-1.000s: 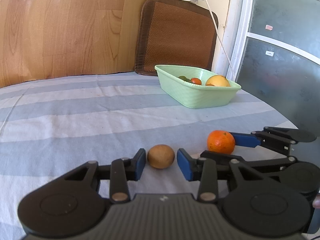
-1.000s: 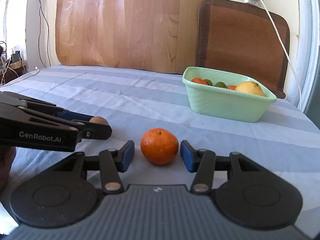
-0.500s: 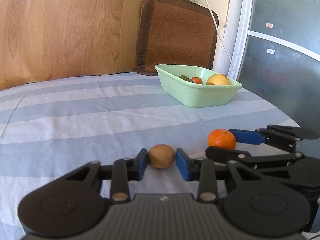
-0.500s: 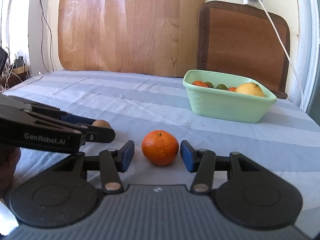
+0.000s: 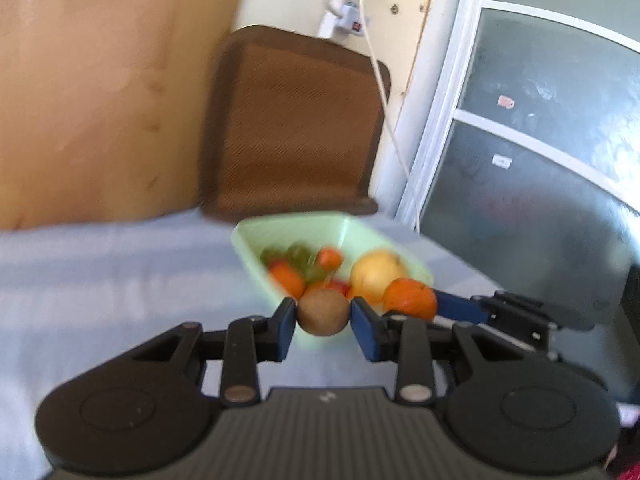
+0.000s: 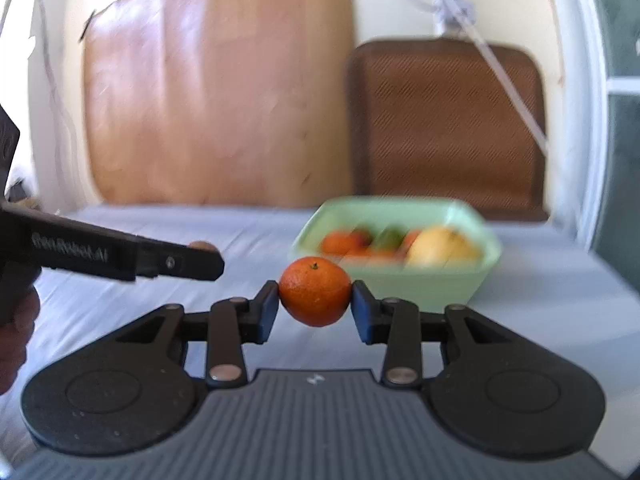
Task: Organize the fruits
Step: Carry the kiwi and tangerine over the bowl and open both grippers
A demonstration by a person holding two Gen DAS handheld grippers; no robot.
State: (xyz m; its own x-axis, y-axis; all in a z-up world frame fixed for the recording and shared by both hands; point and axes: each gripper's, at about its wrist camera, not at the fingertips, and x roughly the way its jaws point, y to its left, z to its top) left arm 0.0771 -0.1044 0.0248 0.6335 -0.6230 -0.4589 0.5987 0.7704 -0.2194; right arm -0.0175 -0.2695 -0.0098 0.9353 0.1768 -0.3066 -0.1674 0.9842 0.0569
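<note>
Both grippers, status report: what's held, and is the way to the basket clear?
Left gripper shut on kiwi. Right gripper shut on tangerine. Both raised toward green basket. Nothing between.

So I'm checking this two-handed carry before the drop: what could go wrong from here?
1. The kiwi and mandarin are round and pinched only at their sides; either could slip.
2. The left gripper and right gripper approach the green basket close together, so they might collide.
3. The basket already holds fruit; a drop could bounce out.
</note>
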